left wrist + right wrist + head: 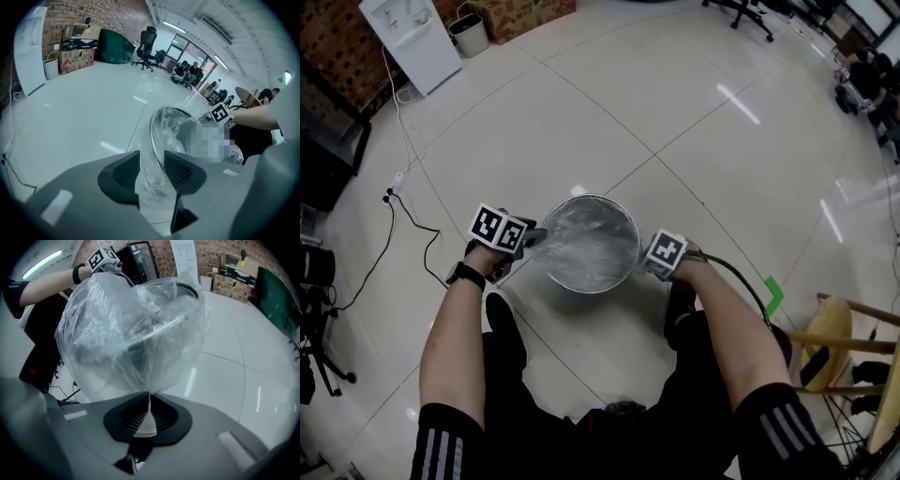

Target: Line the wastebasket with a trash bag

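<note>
One wastebasket (pixel 591 198), round and wire-rimmed, stands on the pale tiled floor (pixel 675 103), well apart from the floor's brick-wall edge. It sits just ahead of the person's feet.

One trash bag (pixel 586 248), clear film. It is down inside the wastebasket and bunched over the rim, billowing loosely above the mouth in the right gripper view.

Two grippers, one on each side of the rim, each carrying one marker cube.
- Left gripper (pixel 534 236), at the rim's left side. A band of film and the wire rim run between the jaws. The jaws are held part-way apart by this, with the pads against the film.
- Right gripper (pixel 645 262), at the rim's right side. The jaws are closed tight, pinching one thin fold of the bag's film.

At the floor's far-left corner are one white cabinet (pixel 411 37) and one small bin (pixel 470 34) beside it. One black cable (pixel 408 220) trails across the tiles on the left.
</note>
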`<state>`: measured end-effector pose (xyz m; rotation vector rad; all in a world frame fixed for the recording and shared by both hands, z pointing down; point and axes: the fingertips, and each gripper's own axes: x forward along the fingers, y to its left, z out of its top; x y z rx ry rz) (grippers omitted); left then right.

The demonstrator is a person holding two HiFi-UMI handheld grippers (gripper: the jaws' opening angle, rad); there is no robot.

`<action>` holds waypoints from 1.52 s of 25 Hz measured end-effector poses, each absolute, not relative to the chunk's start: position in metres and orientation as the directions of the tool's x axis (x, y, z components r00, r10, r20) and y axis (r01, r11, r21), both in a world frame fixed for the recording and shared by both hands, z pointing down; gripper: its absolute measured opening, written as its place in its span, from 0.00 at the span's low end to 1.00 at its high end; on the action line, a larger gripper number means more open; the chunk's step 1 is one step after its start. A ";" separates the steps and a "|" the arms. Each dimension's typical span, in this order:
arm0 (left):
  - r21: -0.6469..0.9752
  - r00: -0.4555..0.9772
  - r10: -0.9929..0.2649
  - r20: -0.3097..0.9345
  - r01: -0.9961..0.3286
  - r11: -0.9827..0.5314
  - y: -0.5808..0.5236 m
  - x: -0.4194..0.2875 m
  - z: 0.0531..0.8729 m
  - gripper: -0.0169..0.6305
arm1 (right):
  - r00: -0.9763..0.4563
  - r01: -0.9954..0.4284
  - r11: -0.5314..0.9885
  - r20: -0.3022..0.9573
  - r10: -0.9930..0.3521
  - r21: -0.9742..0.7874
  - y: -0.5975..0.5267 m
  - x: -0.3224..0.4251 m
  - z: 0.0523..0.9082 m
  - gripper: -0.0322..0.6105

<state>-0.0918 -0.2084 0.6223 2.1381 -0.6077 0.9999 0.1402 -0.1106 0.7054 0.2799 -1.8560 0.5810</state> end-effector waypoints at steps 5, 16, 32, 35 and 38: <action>0.371 0.584 -0.115 0.803 -0.642 -0.671 -0.205 -0.092 0.622 0.27 | -0.330 -0.436 0.874 0.942 0.068 -0.216 -0.115 0.148 0.692 0.24; 0.346 0.577 -0.129 0.806 -0.638 -0.688 -0.206 -0.098 0.612 0.27 | -0.405 -0.311 0.943 0.914 -0.021 -0.117 -0.134 0.156 0.581 0.28; 0.344 0.577 -0.126 0.807 -0.632 -0.694 -0.201 -0.095 0.615 0.27 | -0.419 -0.103 0.985 0.892 -0.170 0.140 -0.106 0.051 0.582 0.21; 0.342 0.578 -0.132 0.806 -0.635 -0.693 -0.204 -0.098 0.613 0.27 | -0.452 -0.075 0.992 0.884 -0.122 0.098 -0.094 0.049 0.576 0.06; 0.338 0.576 -0.137 0.806 -0.637 -0.692 -0.206 -0.102 0.610 0.27 | -0.468 0.000 1.000 0.883 -0.017 0.020 -0.072 0.050 0.566 0.06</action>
